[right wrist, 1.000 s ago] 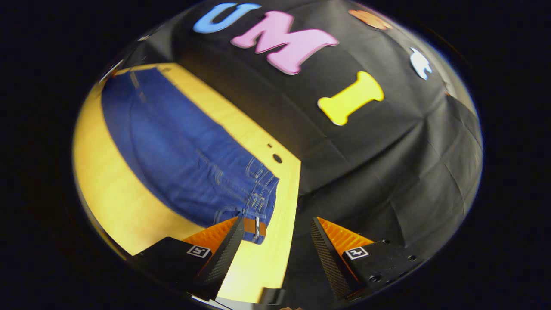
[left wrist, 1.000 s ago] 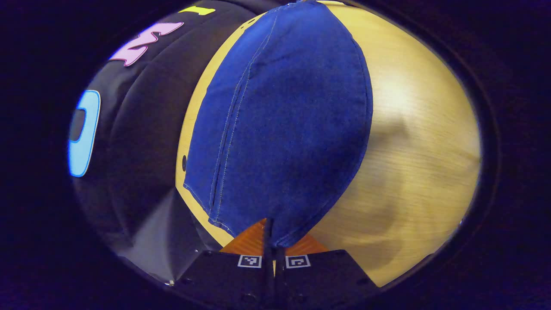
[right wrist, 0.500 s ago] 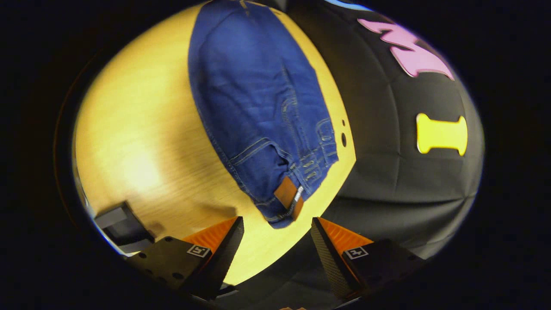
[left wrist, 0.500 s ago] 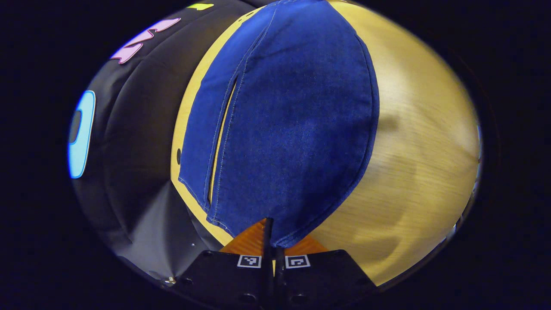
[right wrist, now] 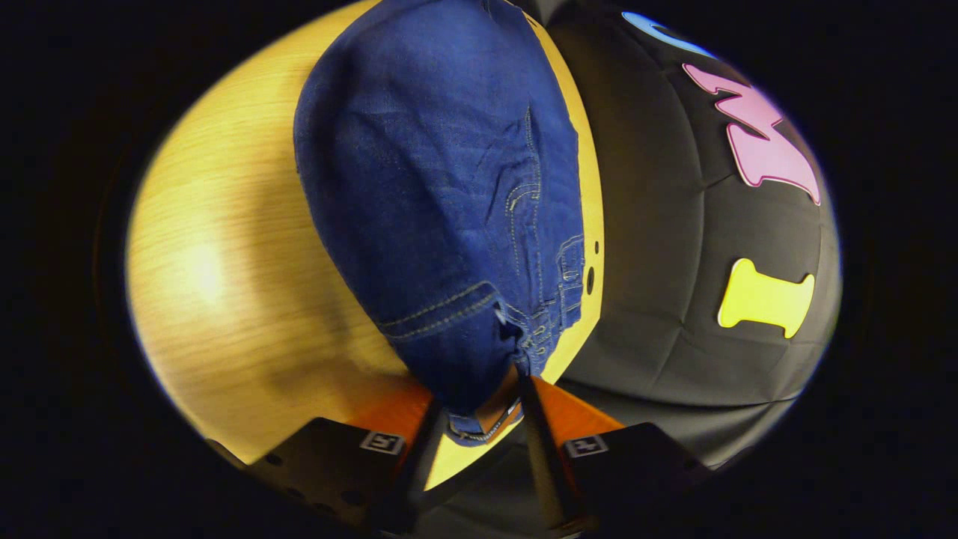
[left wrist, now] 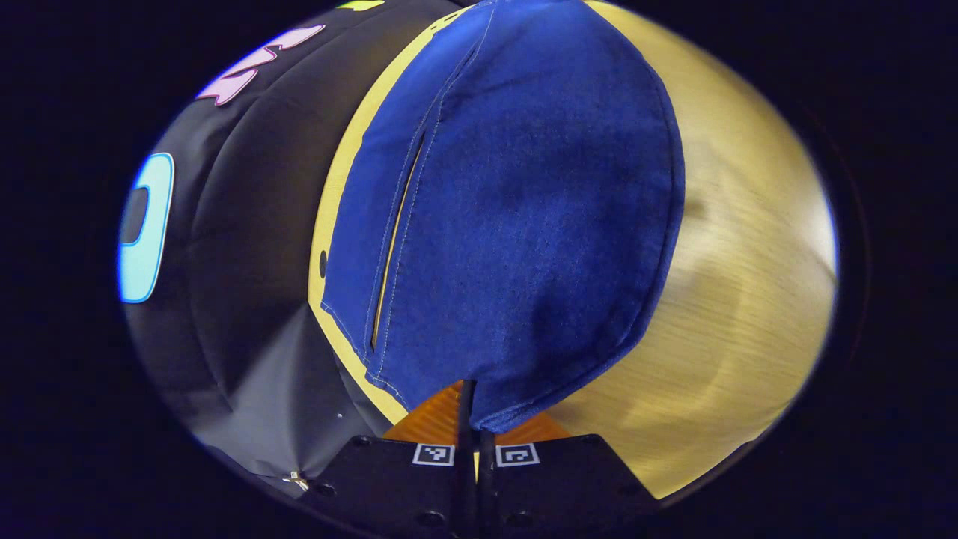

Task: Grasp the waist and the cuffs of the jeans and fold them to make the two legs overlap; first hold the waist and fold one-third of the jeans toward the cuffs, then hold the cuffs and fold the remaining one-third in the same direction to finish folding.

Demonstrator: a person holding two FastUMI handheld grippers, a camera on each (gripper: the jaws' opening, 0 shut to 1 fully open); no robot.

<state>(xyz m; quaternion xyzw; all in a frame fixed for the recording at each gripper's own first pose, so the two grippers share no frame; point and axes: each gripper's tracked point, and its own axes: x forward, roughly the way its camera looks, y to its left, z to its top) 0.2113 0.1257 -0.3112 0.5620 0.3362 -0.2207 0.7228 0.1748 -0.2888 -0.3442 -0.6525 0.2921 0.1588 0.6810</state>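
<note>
Denim jeans [left wrist: 516, 224] pinched in left hand-held gripper [left wrist: 473, 408]

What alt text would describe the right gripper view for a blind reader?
The right hand-held gripper closes around the waist of blue jeans lying on a wooden table. A leather waistband patch sits between its fingers.

- Your light's coming from above; there's a soft glare patch on the table [right wrist: 198, 273] in the right gripper view.
- The wood grain smears into streaks toward the right in the left gripper view.
- Fisheye bulges the jeans [left wrist: 516, 217] hard, and the edges go dim.
</note>
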